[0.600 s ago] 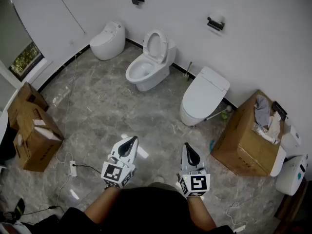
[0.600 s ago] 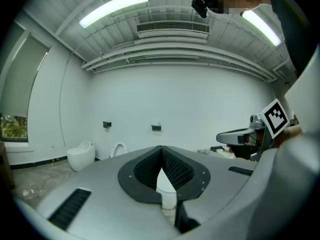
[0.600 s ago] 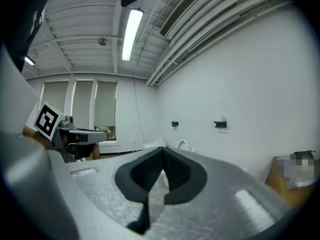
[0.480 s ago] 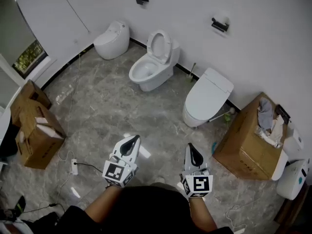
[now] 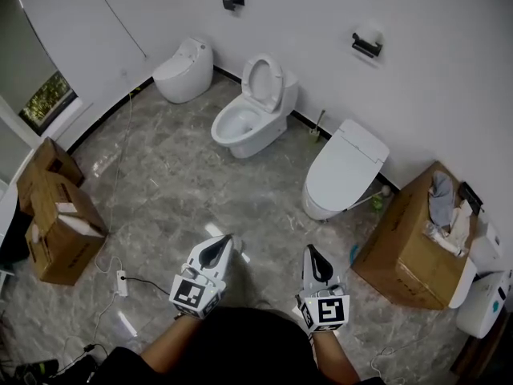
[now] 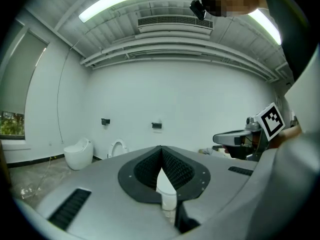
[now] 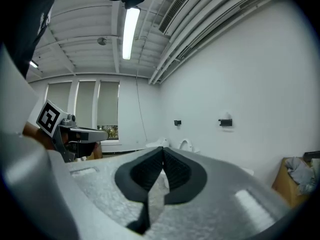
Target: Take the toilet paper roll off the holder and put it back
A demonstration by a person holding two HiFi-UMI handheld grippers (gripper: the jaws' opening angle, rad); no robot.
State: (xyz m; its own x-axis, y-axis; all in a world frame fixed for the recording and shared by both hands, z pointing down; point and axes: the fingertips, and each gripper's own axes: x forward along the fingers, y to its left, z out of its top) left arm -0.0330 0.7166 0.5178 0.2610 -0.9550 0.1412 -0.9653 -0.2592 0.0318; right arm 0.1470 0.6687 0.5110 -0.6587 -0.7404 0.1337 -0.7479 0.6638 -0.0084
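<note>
Both grippers are low at the near edge, over the grey floor [image 5: 172, 179], pointing toward the far wall [image 5: 449, 70]. The left gripper [image 5: 225, 242] has its jaws pressed together at the tips with nothing between them. The right gripper [image 5: 309, 253] is likewise closed and empty. The toilet paper roll [image 5: 363, 36], faint against the white wall, sits on the black holder [image 5: 367, 47] on the far wall above the closed toilet [image 5: 346, 165]. It is well apart from both pairs of fingers, far beyond and right of the right gripper. A second holder [image 5: 232, 1] hangs further left.
</note>
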